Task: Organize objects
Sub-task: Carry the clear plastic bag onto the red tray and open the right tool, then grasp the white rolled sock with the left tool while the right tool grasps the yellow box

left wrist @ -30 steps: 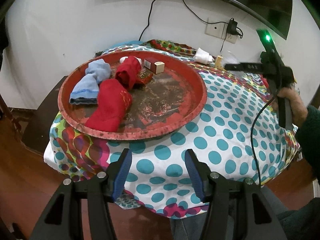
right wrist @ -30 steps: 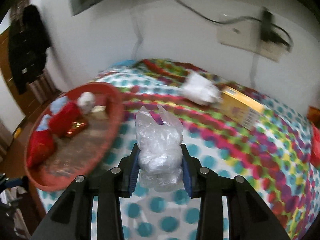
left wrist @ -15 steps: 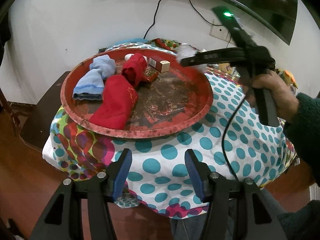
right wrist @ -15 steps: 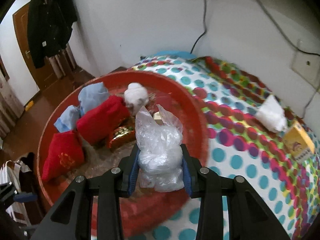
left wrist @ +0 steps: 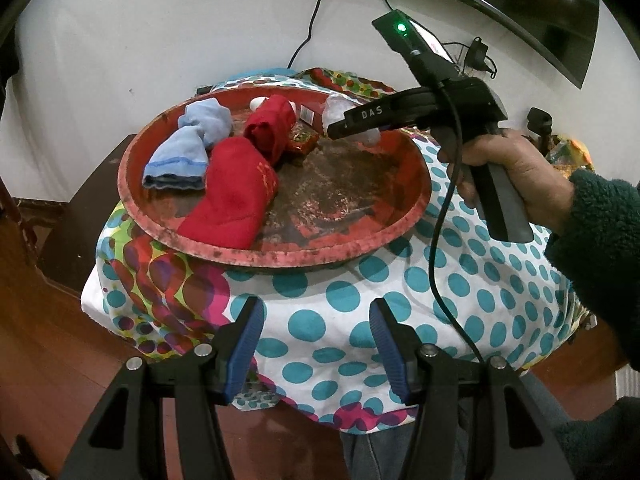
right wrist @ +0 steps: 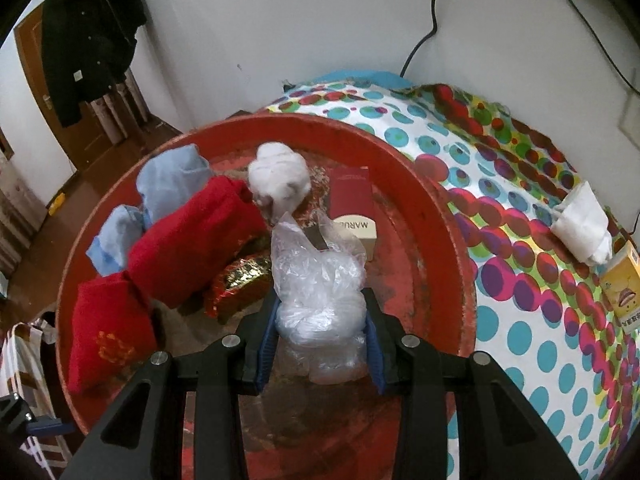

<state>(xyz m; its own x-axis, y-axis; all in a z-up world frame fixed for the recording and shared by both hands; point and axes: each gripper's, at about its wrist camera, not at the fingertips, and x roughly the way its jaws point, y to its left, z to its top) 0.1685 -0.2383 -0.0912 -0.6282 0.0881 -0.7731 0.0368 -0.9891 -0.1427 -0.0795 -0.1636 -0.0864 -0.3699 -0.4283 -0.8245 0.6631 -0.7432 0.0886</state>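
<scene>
Carried over the red tray (right wrist: 448,216), plastic bag (right wrist: 320,280) sits clamped between right fingers (right wrist: 267,332).

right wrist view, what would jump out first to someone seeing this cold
The crumpled clear plastic bag gripped in the right gripper fills the centre, held over the big red tray. In the tray sit red cloths, a light blue cloth, a white cloth ball and a small dark red box. To the right, the loud polka-dot tablecloth carries a folded white cloth and a yellow box.
</scene>
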